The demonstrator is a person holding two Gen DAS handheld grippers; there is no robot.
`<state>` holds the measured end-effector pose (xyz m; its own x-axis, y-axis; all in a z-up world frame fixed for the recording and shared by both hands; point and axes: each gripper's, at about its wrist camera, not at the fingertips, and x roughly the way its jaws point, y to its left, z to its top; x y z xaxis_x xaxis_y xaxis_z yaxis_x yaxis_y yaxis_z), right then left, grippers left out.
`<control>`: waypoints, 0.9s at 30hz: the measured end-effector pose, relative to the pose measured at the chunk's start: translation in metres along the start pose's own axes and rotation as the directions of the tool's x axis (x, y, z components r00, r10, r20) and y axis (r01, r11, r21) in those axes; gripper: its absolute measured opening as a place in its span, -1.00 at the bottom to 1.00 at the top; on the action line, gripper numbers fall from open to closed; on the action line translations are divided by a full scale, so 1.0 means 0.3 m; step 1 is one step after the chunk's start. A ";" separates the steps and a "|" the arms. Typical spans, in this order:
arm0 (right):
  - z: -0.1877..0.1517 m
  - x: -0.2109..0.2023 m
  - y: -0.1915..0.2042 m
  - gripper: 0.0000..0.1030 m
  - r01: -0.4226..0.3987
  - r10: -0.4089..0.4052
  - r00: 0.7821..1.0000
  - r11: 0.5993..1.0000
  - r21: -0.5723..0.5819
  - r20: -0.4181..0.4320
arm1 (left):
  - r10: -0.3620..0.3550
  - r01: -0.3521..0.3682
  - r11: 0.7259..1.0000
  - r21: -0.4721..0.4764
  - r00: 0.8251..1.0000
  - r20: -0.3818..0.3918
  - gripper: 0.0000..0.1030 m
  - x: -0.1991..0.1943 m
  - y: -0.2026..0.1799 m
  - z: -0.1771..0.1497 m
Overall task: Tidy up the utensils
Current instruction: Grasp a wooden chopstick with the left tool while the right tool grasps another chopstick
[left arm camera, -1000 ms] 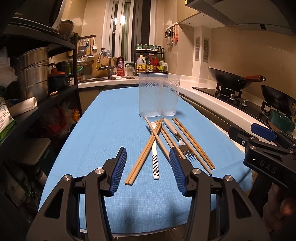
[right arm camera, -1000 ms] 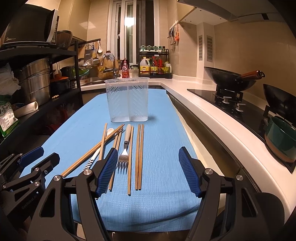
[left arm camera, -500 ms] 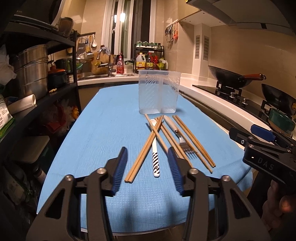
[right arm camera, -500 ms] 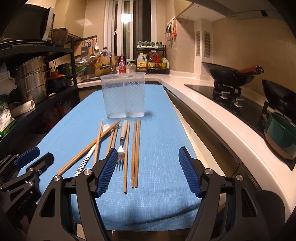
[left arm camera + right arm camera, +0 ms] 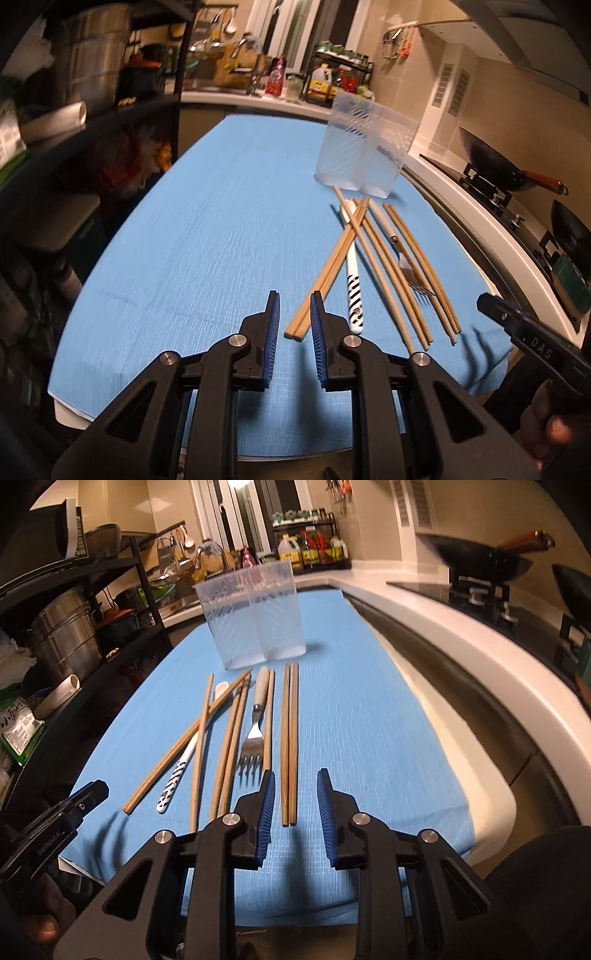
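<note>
Several wooden chopsticks, a fork and a white black-striped spoon lie on a blue cloth in front of a clear two-compartment holder. My left gripper is low over the near end of the crossed chopstick pair. Its jaws are closing, the pair's tips lie between them and the pads stand clear. My right gripper straddles the near end of the straight right-hand chopstick pair. Its jaws are closing too, with gaps on both sides. The holder looks empty.
A dark shelf rack with steel pots lines the left side. A white counter with a stove and woks runs along the right. The cloth's near edge lies just under the grippers. A sink and bottles stand at the far end.
Both grippers have dropped forward toward the near ends of the chopsticks, and both pairs of jaws have narrowed sharply. The left gripper has rolled and now lines up with the crossed pair.
</note>
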<state>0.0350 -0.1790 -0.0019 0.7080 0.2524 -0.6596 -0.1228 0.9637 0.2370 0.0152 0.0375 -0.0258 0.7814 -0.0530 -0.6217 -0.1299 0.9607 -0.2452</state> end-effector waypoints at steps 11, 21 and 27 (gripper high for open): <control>-0.018 0.101 0.010 -0.53 0.046 -0.045 0.995 0.999 0.009 -0.092 | -0.047 0.043 0.998 -0.042 0.994 -0.098 -0.66 0.121 0.029 0.005; -0.024 0.099 0.022 -0.73 0.075 -0.081 0.991 0.996 -0.054 -0.103 | -0.020 0.028 0.997 0.071 0.994 -0.105 -0.66 0.114 -0.043 -0.008; -0.020 0.101 0.021 -0.72 0.083 -0.088 0.991 0.995 -0.054 -0.099 | 0.003 0.009 0.990 0.139 0.996 -0.086 -0.66 0.100 -0.071 -0.019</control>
<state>0.0515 -0.1648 -0.0247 0.6435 0.1743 -0.7453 -0.1009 0.9845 0.1431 0.0380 0.0139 -0.0435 0.7257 -0.0730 -0.6841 -0.0368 0.9888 -0.1445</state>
